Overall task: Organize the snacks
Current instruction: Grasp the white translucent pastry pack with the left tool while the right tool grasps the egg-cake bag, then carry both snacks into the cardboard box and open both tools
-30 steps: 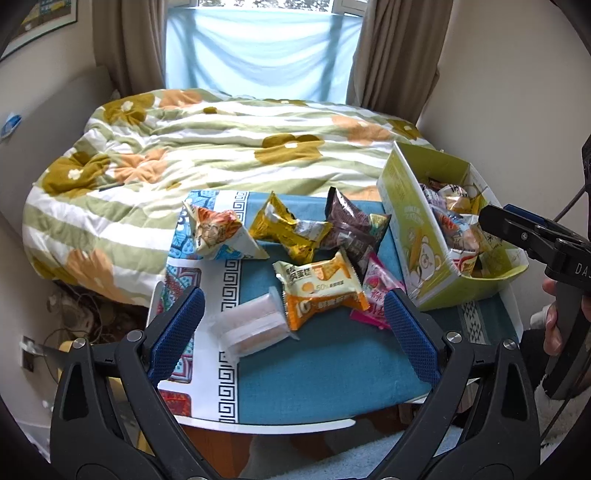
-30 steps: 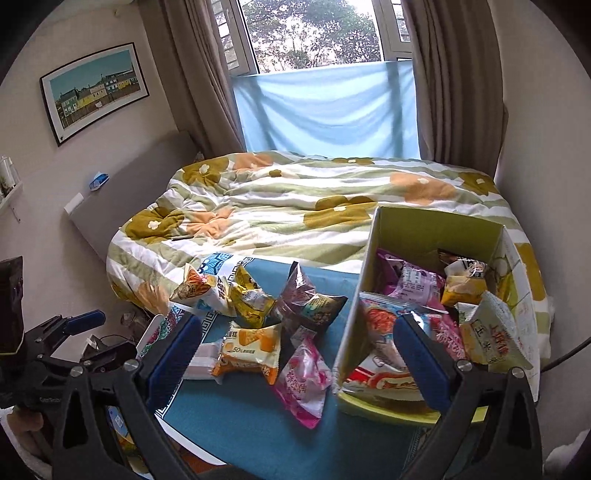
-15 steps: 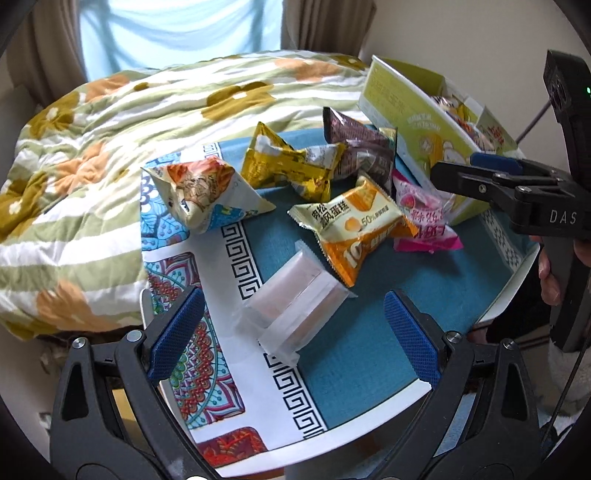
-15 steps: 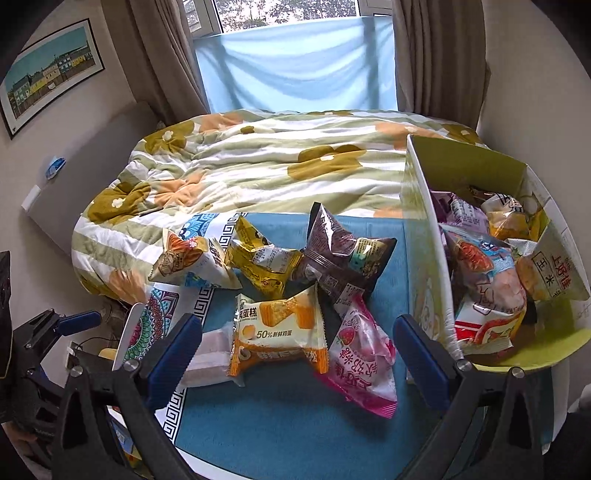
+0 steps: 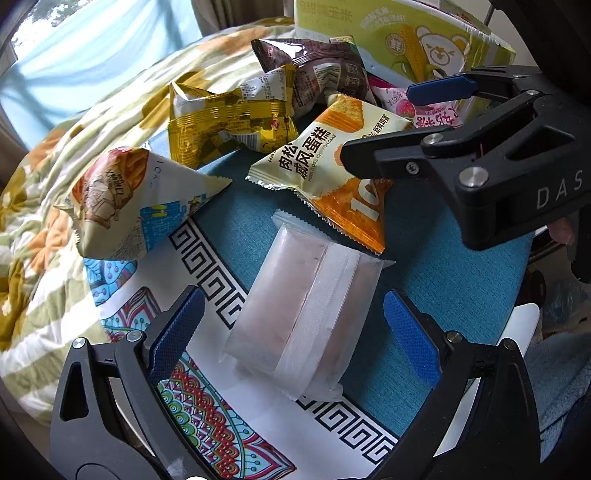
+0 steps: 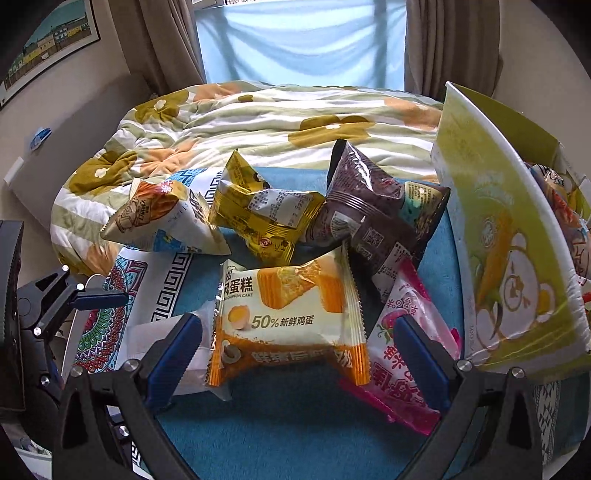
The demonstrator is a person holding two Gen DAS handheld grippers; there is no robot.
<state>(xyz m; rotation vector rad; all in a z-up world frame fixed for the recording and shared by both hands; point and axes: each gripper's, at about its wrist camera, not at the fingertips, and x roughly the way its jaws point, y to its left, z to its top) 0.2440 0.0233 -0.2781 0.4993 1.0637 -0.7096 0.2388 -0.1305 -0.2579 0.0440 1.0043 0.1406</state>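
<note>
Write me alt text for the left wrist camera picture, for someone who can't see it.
The open left gripper hovers around a frosted white snack pack lying on a blue patterned tablecloth. Beyond it lie an orange cake packet, yellow, brown and pink packets, with the right gripper reaching in from the right near a green box.

Teal tablecloth; orange-and-cream cake packet

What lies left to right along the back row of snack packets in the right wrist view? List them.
Triangular white-and-orange packet → gold packet → dark brown packet → green bear-print box.
</note>
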